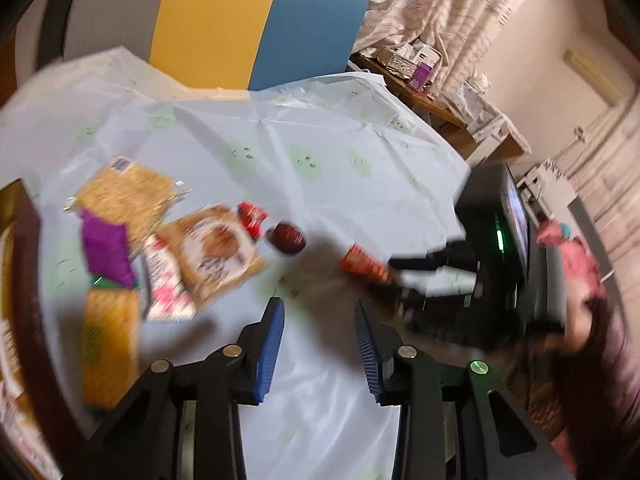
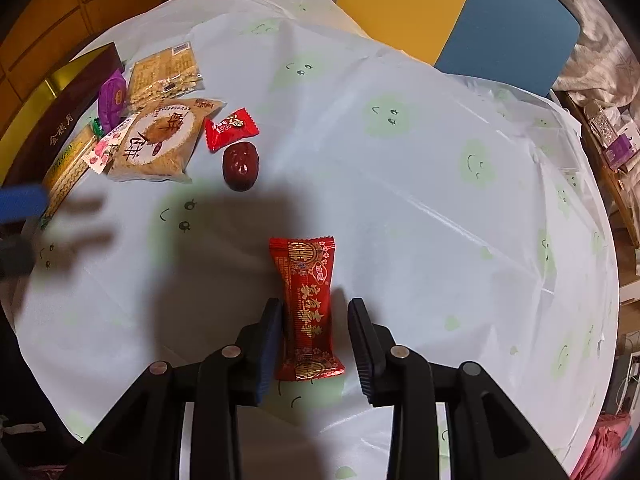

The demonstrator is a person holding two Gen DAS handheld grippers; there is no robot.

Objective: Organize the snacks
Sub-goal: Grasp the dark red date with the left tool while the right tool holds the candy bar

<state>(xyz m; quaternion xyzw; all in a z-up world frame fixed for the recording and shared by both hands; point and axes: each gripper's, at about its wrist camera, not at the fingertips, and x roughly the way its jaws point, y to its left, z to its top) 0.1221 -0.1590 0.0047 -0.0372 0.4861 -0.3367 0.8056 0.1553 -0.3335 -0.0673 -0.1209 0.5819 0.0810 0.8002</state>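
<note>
Straddling the long red snack packet (image 2: 307, 312), the right claw (image 2: 316, 344) stands slightly parted, pads not pressing it; the packet lies flat on the desk (image 2: 400, 184). Left claw (image 1: 320, 344) hovers narrow-gapped, holding nothing. Farther off: a red date (image 2: 241, 166), small red candy (image 2: 231, 129), piled biscuit packs (image 2: 160, 144), dark box (image 2: 64, 120).

Left wrist view is motion-blurred throughout, so print on the snack packets (image 1: 160, 240) can't be read. The dark box (image 2: 60, 120) at the tablecloth's left edge runs off frame (contents hidden). The left gripper (image 2: 20, 204) shows only as a blue smear.
</note>
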